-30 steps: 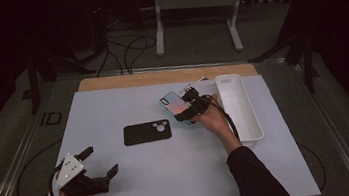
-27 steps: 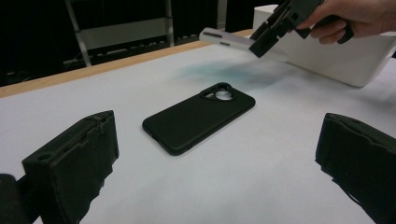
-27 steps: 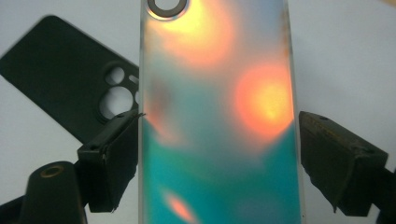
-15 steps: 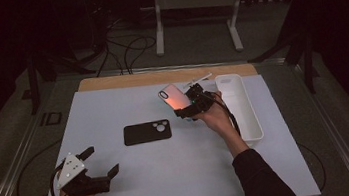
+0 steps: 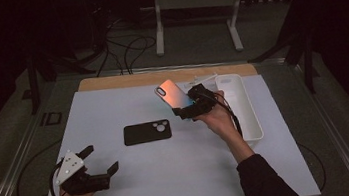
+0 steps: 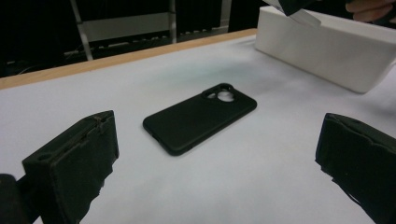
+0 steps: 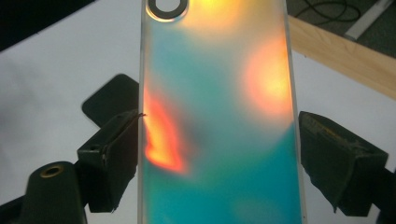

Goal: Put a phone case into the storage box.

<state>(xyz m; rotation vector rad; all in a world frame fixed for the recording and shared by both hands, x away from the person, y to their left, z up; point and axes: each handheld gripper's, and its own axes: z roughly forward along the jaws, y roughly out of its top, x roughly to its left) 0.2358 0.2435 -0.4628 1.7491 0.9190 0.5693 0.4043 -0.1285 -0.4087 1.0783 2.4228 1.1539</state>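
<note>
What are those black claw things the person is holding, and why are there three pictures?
Those are hand-held grippers with two black jaws, one in each hand. The big picture looks down from above the white table. The other two come from little cameras riding on each gripper.

The left gripper rests near the table's front, jaws wide open and holding nothing. Its camera looks at a black phone case lying flat on the table.

The right gripper is lifted up, its jaws squeezing the sides of a shiny rainbow phone case that glows orange and teal. Beside that hand sits a long white tray.
</note>
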